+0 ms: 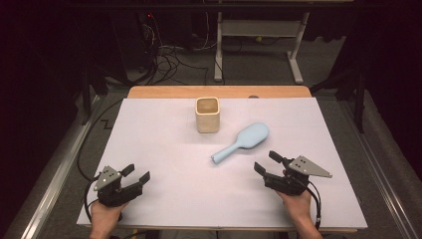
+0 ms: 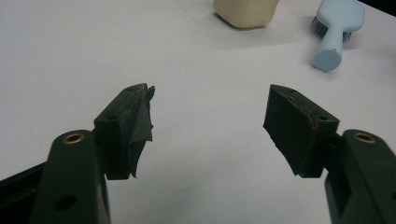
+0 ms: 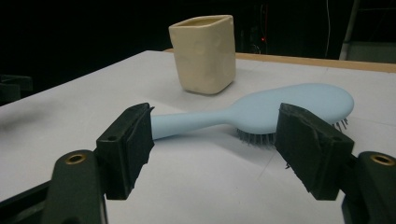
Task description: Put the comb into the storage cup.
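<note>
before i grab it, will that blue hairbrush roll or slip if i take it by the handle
The hairbrush lies bristles down, so it probably won't roll, though it may rock on them. Its handle looks round and smooth, so it could slip or twist between flat pads. The wider head likely makes it head-heavy, dipping if held near the end.

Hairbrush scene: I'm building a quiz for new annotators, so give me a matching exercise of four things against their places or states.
Things:
1. hairbrush
2. cup
3. left gripper
4. right gripper

Places or states:
A. upright, toward the table's far edge
B. open, at the near left corner, nothing between its jaws
C. lying bristles down, handle toward the near side
D. open, near the brush handle, not touching it

Pairs: 1-C, 2-A, 3-B, 4-D
</note>
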Demonstrator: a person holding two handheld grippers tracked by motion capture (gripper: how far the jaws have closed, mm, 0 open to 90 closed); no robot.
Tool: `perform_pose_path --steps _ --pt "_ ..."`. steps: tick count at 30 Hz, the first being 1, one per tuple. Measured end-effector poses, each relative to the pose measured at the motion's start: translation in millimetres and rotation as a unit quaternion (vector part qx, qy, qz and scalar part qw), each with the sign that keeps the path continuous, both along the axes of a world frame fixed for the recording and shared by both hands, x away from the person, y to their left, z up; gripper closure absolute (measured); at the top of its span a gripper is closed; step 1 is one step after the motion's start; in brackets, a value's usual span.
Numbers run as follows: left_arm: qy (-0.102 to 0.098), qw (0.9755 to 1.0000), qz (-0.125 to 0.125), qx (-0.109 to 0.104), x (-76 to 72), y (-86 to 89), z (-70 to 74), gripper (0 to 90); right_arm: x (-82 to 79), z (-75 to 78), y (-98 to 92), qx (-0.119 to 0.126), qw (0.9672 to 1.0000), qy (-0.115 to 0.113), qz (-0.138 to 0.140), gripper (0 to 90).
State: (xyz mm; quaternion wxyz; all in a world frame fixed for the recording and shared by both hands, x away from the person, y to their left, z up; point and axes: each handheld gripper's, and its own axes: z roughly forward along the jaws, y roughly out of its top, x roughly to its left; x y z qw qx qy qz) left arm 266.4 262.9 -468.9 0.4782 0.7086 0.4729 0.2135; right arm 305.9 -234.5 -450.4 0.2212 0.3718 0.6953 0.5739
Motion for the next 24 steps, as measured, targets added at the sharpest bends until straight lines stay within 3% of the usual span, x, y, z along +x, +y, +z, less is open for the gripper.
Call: perform_pose_path --steps 10,24 --pt "-0.001 1.0000 0.000 -0.002 -0.5 0.3 0.1 32.4 12.8 1.9 11.5 0.009 1.0000 0.003 -0.001 28.6" --pt "0.000 1.0000 -0.001 -0.003 -0.5 0.1 -0.1 32.4 30.4 2.3 35.2 0.004 0.9999 0.008 0.010 29.8"
